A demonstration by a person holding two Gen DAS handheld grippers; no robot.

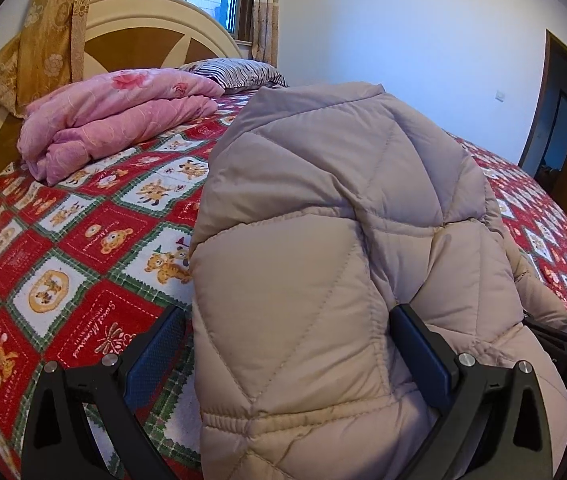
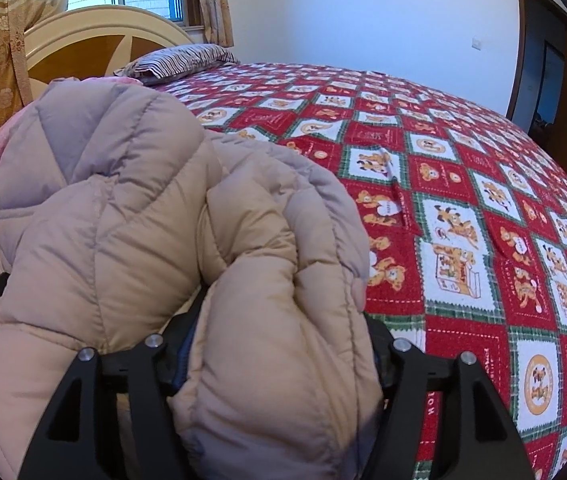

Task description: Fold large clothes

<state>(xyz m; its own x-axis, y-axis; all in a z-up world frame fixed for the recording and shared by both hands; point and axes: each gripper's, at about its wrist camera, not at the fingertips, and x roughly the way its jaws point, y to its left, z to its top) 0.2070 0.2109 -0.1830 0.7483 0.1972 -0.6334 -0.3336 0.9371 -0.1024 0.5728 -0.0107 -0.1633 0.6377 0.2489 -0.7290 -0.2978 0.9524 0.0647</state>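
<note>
A large beige quilted puffer coat (image 1: 323, 240) is bunched up over the near edge of the bed. My left gripper (image 1: 287, 336) has its jaws wide apart with a thick fold of the coat between them; the left pad (image 1: 155, 352) stands clear of the cloth, the right pad (image 1: 419, 356) touches it. In the right wrist view the coat (image 2: 123, 220) fills the left half. My right gripper (image 2: 279, 344) is closed around a fat roll of the coat, its fingertips buried in the padding.
The bed has a red, white and green cartoon-patterned bedspread (image 2: 463, 200). A folded pink quilt (image 1: 115, 120) and a striped pillow (image 1: 235, 70) lie by the headboard (image 1: 139, 40). A doorway (image 1: 555, 112) is at the right.
</note>
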